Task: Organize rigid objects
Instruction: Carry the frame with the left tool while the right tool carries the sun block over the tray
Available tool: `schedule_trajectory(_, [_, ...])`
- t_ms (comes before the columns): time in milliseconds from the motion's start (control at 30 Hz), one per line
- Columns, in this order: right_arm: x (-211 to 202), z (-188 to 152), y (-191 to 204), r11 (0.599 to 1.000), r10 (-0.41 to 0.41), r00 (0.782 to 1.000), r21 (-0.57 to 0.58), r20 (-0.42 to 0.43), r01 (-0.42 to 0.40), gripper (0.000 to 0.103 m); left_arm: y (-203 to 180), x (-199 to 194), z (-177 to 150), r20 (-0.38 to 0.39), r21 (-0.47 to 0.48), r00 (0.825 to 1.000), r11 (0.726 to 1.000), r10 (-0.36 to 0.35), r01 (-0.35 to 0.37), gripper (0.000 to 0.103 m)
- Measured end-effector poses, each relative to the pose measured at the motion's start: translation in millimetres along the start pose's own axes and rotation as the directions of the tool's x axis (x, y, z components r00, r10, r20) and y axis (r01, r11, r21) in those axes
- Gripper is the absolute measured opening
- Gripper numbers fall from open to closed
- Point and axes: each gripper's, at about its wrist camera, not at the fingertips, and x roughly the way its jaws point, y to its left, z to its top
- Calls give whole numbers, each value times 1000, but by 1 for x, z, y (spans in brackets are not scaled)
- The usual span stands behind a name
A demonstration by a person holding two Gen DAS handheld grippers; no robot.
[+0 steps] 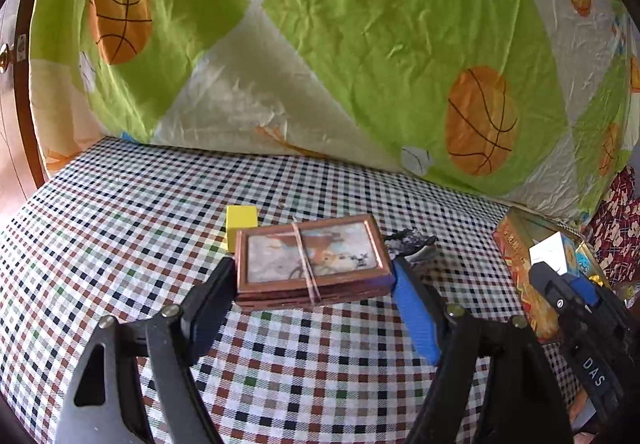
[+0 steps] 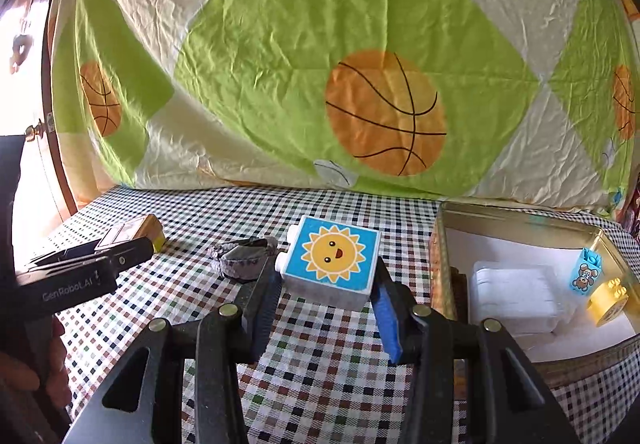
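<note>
Left tongs [image 1: 313, 272] clench the framed pictures [image 1: 312, 262] (seemingly banded); right tongs [image 2: 326, 284] grip the sun block [image 2: 331, 258].

**Two hand-held grippers: black linkage bodies with blue-padded fingers.**

The left gripper [image 1: 314, 278] has matte, slightly speckled black arms with triangular cut-outs, joined by round silver and brass-coloured pivot screws; one finger carries a ribbed bright-blue pad [image 1: 416, 314], the other finger's inner face lies in shadow. From the side its body reads "GenRobot.AI" in pale lettering. The right gripper [image 2: 326, 290] shows the same black arms, cut-outs and pivot screws, with blue pads [image 2: 386, 318] on the inner finger faces; its side bears white "DAS" lettering and a small round screw. A strip of bare skin [image 2: 24, 376] of the left hand appears at the frame edge.
</note>
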Motion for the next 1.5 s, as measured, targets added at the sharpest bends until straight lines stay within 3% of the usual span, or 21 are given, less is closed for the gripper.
schedule_trajectory(200, [-13,1,1,998,-28,998,-48,54,30,46,-25,-21,-13,34,21,999,1000,7,-8,78])
schedule_trajectory(433, [-34,-2,-14,997,-4,996,-72,93,11,46,-47,-37,-24,51,42,999,999,-1,-1,77])
schedule_trajectory(467, [-37,-3,-19,997,-4,995,-72,97,11,46,-50,-38,-25,55,48,998,999,-4,1,72])
schedule_trajectory(500, [-39,-4,-22,997,-6,995,-73,100,14,46,-54,-40,-26,58,56,998,998,-10,7,50])
schedule_trajectory(533, [-41,-5,-25,997,-8,995,-74,102,16,46,-57,-41,-27,54,62,998,998,-12,9,44])
schedule_trajectory(667, [-44,-9,-38,997,-21,996,-72,91,28,46,-64,-40,-31,32,73,999,997,-2,-1,44])
schedule_trajectory(800, [-47,-11,-49,998,-23,996,-53,88,28,46,-49,-44,-30,14,30,1000,1000,-7,7,51])
schedule_trajectory(900, [-47,-11,-51,999,-16,997,-46,82,20,46,-35,-48,-29,-20,-15,1000,1000,-19,18,73])
schedule_trajectory(1000, [-47,-11,-51,999,-6,997,-45,78,10,46,-39,-53,-42,-89,29,995,999,-34,36,91])
schedule_trajectory(1100, [-49,-11,-51,999,-4,997,-48,82,8,46,-56,-47,-62,-149,199,986,979,71,-40,91])
schedule_trajectory(1267, [-48,-12,-50,999,-14,997,-47,80,18,46,-80,-17,-76,-265,344,953,938,147,-49,96])
schedule_trajectory(1300, [-48,-12,-51,999,-16,997,-46,79,20,46,-81,-12,-75,-275,350,948,935,161,-58,101])
schedule_trajectory(1400, [-46,-13,-53,999,-16,998,-36,68,19,46,-72,-6,-69,-276,304,945,949,176,-88,97])
schedule_trajectory(1433, [-45,-13,-54,999,-14,998,-32,66,16,46,-66,-7,-67,-300,255,947,966,117,-38,80])
schedule_trajectory(1467, [-45,-12,-54,999,-13,998,-28,65,15,46,-62,-8,-66,-313,215,947,977,67,2,80])
schedule_trajectory(1500, [-45,-12,-54,1000,-10,998,-27,65,11,46,-60,-9,-66,-312,214,948,977,67,1,79])
